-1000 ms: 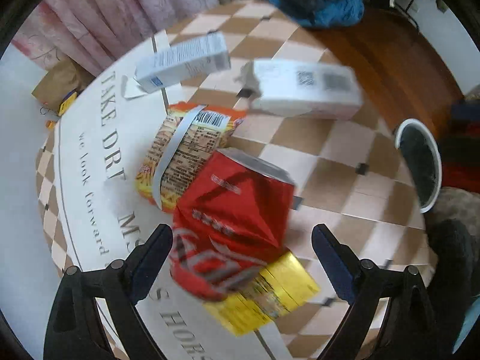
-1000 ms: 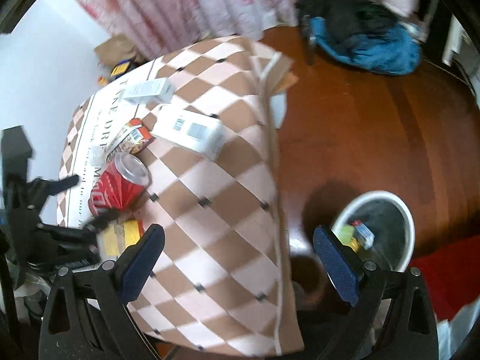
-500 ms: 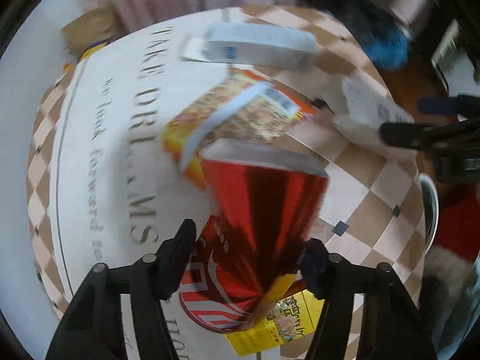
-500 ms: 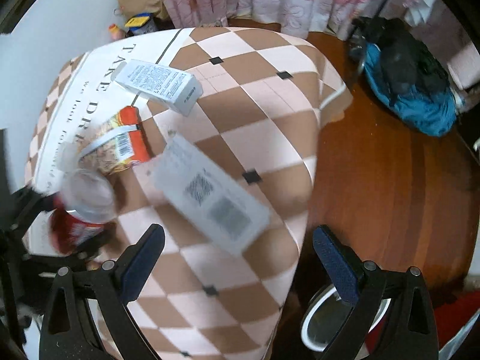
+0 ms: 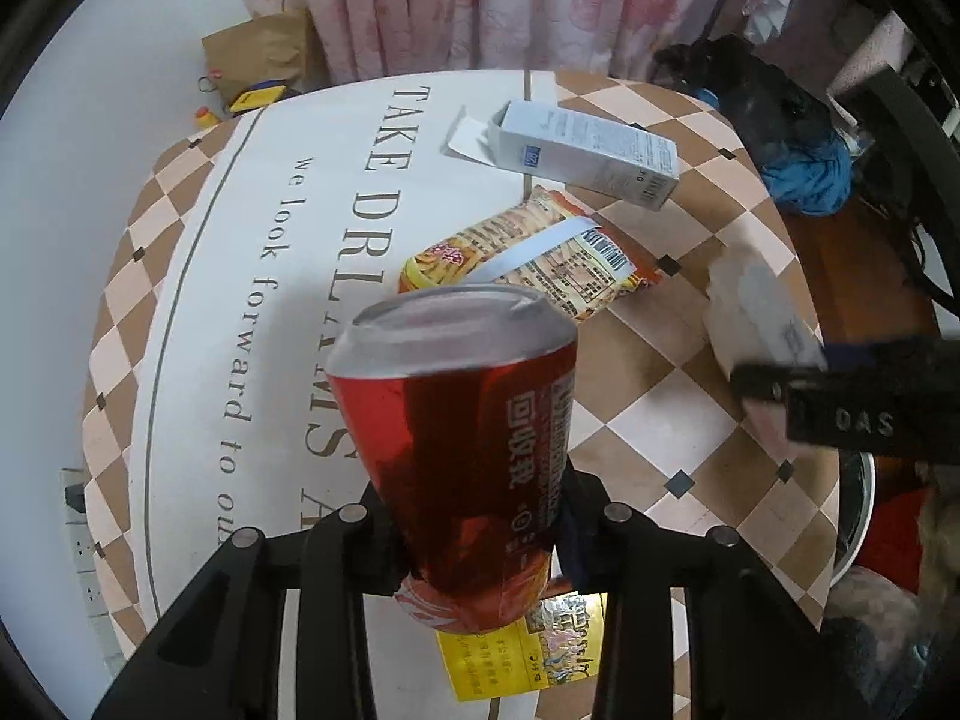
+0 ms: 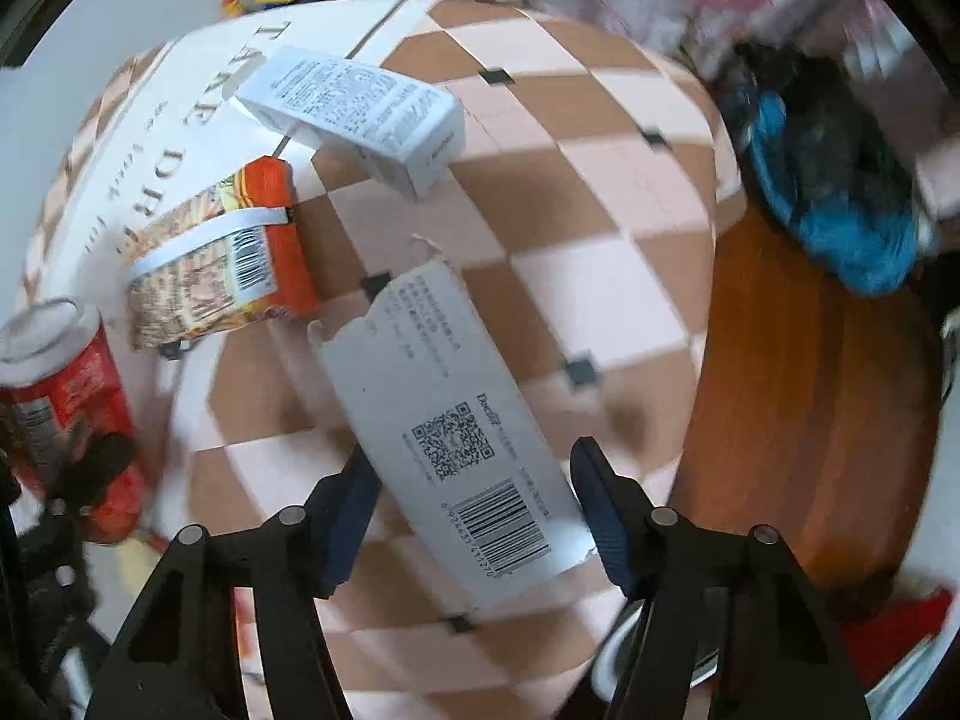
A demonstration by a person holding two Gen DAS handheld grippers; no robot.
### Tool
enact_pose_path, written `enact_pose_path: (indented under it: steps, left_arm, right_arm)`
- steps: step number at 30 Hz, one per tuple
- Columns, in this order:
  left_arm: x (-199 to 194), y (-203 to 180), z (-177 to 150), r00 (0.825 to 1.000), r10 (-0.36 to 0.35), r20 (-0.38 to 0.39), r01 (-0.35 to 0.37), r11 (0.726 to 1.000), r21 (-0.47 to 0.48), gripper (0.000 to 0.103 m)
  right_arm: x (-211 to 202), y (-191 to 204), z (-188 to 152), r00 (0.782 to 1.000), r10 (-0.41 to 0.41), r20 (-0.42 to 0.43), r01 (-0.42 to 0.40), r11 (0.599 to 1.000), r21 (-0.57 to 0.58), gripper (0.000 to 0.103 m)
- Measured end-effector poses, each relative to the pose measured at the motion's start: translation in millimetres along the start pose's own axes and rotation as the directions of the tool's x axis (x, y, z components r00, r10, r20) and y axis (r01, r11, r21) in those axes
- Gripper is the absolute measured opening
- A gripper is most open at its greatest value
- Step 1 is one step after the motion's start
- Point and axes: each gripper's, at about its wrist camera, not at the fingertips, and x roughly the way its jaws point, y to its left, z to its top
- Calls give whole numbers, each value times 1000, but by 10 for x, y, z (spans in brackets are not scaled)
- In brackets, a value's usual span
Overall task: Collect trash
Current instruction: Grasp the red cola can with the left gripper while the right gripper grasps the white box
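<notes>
My left gripper [image 5: 480, 531] is shut on a dented red soda can [image 5: 474, 438] and holds it upright above the table; the can also shows in the right wrist view [image 6: 66, 396]. My right gripper [image 6: 474, 516] is open, its fingers either side of a torn grey-white carton [image 6: 456, 438] with a QR code and barcode that lies on the checked tablecloth [image 6: 588, 192]. The carton also shows in the left wrist view [image 5: 762, 324]. An orange snack bag [image 5: 534, 258] and a white box [image 5: 588, 150] lie further back.
A yellow flat pack [image 5: 522, 642] lies under the can. A white bin rim [image 5: 858, 528] stands on the wooden floor [image 6: 810, 408] right of the table. Blue and black clothes [image 6: 840, 204] lie on the floor. Pink curtains [image 5: 480, 0] hang behind.
My left gripper has closed on the can and lifted it upright off the table. My right gripper has moved down to the grey-white carton, which now lies between its open fingers.
</notes>
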Motion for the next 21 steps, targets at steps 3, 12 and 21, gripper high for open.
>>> enact_pose_path:
  steps: [3,12,21]
  left_arm:
    - [34,-32,57,1000,2,2,-1,1000,-14,33]
    - [-29,34,61,997,61,45,-59,998,-32,33]
    - [-417,41,-55,987,82,140,-77,996,-43,33]
  right_arm:
    - [5,-102,-142,995,93,-36,-87,986,143,62]
    - [36,11,-346,993,117,-21,-113,984,135,69]
    - [-406,245,-566,984,20,176,-39,994,106,54]
